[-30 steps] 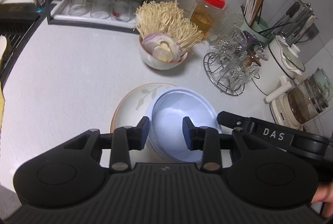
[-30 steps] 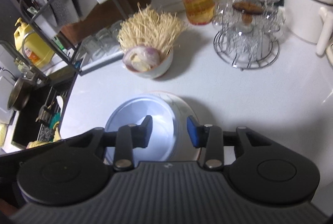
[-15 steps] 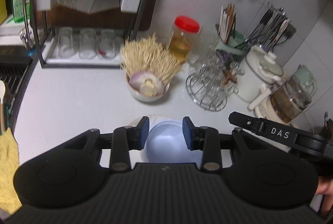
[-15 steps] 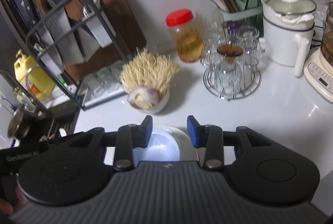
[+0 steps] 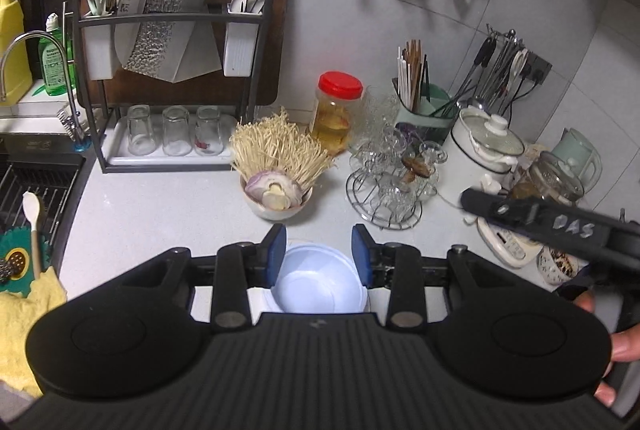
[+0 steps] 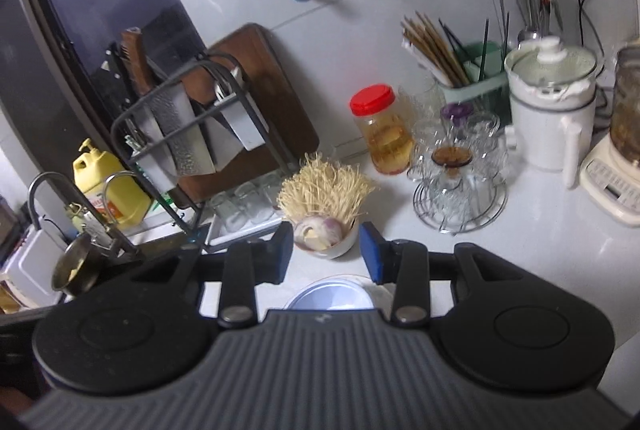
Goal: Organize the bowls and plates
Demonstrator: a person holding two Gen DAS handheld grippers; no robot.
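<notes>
Bowl nested on plate on the counter, stacking seemingly done; left claw and right claw both spread, empty, above it.

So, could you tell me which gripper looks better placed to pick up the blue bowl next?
Left, probably: the blue bowl sits centred between the left gripper's open fingers; the right gripper frames the onion bowl instead.

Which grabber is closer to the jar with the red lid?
Hard to tell. The jar sits far back by the wall, well beyond both. The left gripper and right gripper both hang, empty, over the blue bowl.
</notes>
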